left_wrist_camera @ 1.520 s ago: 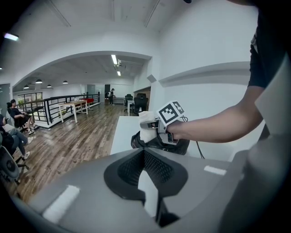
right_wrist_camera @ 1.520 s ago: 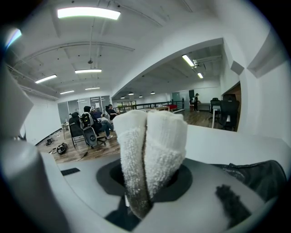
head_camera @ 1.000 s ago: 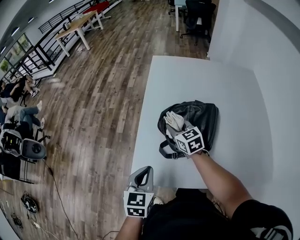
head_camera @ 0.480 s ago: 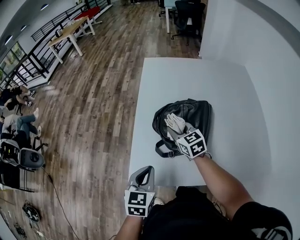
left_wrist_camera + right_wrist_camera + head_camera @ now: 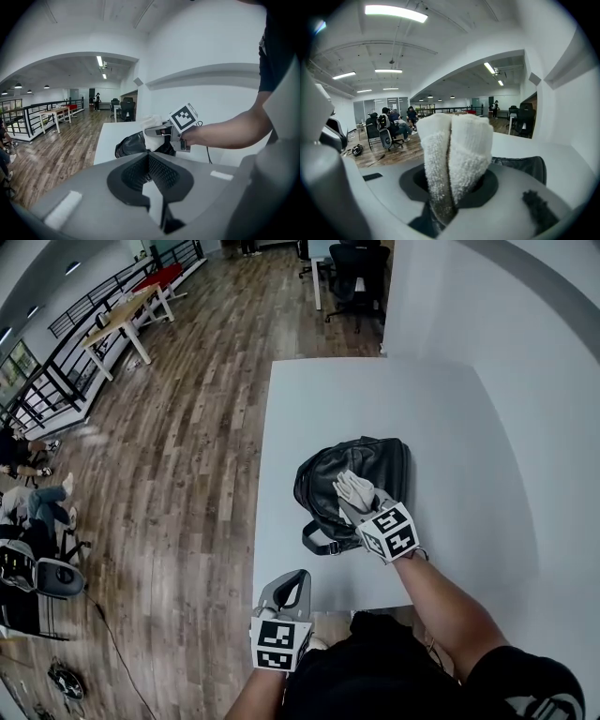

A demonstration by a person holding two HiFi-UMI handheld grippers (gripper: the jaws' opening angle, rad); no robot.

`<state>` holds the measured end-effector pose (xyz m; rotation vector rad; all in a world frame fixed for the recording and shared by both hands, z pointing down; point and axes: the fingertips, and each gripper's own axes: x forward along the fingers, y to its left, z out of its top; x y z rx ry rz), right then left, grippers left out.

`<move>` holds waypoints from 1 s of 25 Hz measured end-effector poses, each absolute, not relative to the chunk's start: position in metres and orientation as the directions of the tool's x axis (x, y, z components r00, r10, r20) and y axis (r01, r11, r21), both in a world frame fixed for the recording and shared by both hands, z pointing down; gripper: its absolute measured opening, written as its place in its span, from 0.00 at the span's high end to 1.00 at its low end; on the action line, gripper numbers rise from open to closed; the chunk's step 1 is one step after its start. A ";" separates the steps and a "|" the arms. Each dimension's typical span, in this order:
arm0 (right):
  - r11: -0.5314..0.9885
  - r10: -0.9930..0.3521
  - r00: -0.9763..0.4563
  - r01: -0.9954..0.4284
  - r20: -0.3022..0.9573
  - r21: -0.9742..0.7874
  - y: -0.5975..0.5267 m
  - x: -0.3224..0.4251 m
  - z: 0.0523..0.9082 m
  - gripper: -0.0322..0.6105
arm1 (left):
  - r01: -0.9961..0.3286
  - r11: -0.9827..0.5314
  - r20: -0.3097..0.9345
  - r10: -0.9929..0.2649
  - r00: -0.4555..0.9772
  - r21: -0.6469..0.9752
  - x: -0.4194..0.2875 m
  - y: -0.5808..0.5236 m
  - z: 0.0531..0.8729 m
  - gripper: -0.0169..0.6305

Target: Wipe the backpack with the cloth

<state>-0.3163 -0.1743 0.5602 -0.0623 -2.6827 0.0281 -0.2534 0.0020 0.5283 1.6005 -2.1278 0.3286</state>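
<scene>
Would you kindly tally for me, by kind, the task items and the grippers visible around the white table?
backpack: 1
cloth: 1
grippers: 2 (left gripper, right gripper)
Total: 4

Right gripper (image 5: 360, 506) reaches forward, jaws clamping cloth (image 5: 349, 486); left gripper (image 5: 289, 589) hangs back, jaws together.

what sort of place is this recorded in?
Probably an open-plan office, possibly on a mezzanine: wood-plank floor, office chairs at a desk, black railing beside a long work table.
</scene>
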 end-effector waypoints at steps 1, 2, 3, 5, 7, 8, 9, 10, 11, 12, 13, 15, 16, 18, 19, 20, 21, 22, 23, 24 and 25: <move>0.999 0.043 -0.897 0.035 0.441 -0.026 -0.176 -0.313 0.559 0.80 | -0.955 0.286 0.491 -0.845 -0.213 0.078 -0.252 0.000 0.528 0.96; 0.999 0.037 -0.897 0.031 0.440 -0.021 -0.178 -0.311 0.557 0.80 | -0.958 0.277 0.491 -0.847 -0.206 0.077 -0.251 -0.001 0.528 0.96; 1.000 0.031 -0.898 0.026 0.440 -0.017 -0.179 -0.308 0.556 0.80 | -0.960 0.270 0.490 -0.849 -0.199 0.076 -0.250 -0.003 0.527 0.96; 1.000 0.019 -0.899 0.017 0.438 -0.009 -0.182 -0.303 0.554 0.80 | -0.963 0.258 0.486 -0.853 -0.189 0.077 -0.249 -0.006 0.526 0.96; 1.000 0.007 -0.899 0.007 0.437 -0.002 -0.185 -0.298 0.550 0.80 | -0.966 0.247 0.481 -0.858 -0.180 0.080 -0.246 -0.010 0.524 0.96; 1.000 -0.001 -0.900 0.000 0.436 0.001 -0.188 -0.295 0.549 0.80 | -0.967 0.241 0.480 -0.860 -0.174 0.082 -0.245 -0.012 0.524 0.96; 1.000 -0.009 -0.901 -0.009 0.434 0.004 -0.191 -0.291 0.548 0.80 | -0.969 0.234 0.481 -0.861 -0.166 0.084 -0.242 -0.013 0.525 0.96; 1.000 -0.018 -0.902 -0.017 0.432 0.006 -0.193 -0.288 0.546 0.80 | -0.971 0.225 0.482 -0.862 -0.158 0.085 -0.241 -0.015 0.525 0.96; 1.000 -0.026 -0.903 -0.025 0.429 0.007 -0.195 -0.285 0.545 0.80 | -0.973 0.216 0.482 -0.863 -0.151 0.082 -0.239 -0.016 0.525 0.96; 0.999 -0.034 -0.904 -0.033 0.426 0.010 -0.197 -0.282 0.544 0.80 | -0.975 0.207 0.481 -0.865 -0.145 0.079 -0.238 -0.017 0.526 0.96; 0.999 -0.042 -0.905 -0.040 0.423 0.014 -0.200 -0.279 0.543 0.80 | -0.977 0.200 0.480 -0.866 -0.139 0.077 -0.237 -0.018 0.526 0.96; 0.998 -0.060 -0.907 -0.056 0.417 0.020 -0.205 -0.273 0.540 0.80 | -0.979 0.186 0.480 -0.868 -0.127 0.078 -0.233 -0.021 0.527 0.96; 0.998 -0.069 -0.908 -0.065 0.413 0.023 -0.208 -0.270 0.538 0.80 | -0.981 0.180 0.479 -0.869 -0.121 0.079 -0.231 -0.022 0.527 0.96; 0.996 -0.087 -0.911 -0.083 0.404 0.026 -0.214 -0.264 0.535 0.80 | -0.982 0.169 0.478 -0.872 -0.111 0.079 -0.227 -0.025 0.528 0.96; 0.995 -0.095 -0.912 -0.092 0.400 0.028 -0.217 -0.261 0.533 0.80 | -0.983 0.163 0.476 -0.873 -0.107 0.079 -0.225 -0.027 0.528 0.96; 0.995 -0.104 -0.912 -0.100 0.396 0.030 -0.219 -0.259 0.530 0.80 | -0.984 0.158 0.474 -0.874 -0.102 0.079 -0.224 -0.028 0.527 0.96; 0.994 -0.112 -0.913 -0.108 0.393 0.033 -0.221 -0.256 0.528 0.80 | -0.985 0.152 0.473 -0.876 -0.098 0.078 -0.222 -0.030 0.526 0.96; 0.993 -0.120 -0.912 -0.115 0.392 0.036 -0.224 -0.253 0.526 0.80 | -0.986 0.146 0.471 -0.877 -0.094 0.077 -0.221 -0.031 0.524 0.96; 0.992 -0.127 -0.911 -0.122 0.392 0.038 -0.226 -0.249 0.524 0.80 | -0.987 0.142 0.468 -0.879 -0.090 0.077 -0.219 -0.032 0.523 0.96; 0.991 -0.135 -0.910 -0.129 0.392 0.041 -0.228 -0.246 0.523 0.80 | -0.987 0.139 0.466 -0.880 -0.088 0.077 -0.218 -0.032 0.522 0.96; 0.990 -0.141 -0.909 -0.135 0.391 0.043 -0.230 -0.243 0.522 0.80 | -0.987 0.138 0.463 -0.882 -0.087 0.078 -0.217 -0.033 0.521 0.96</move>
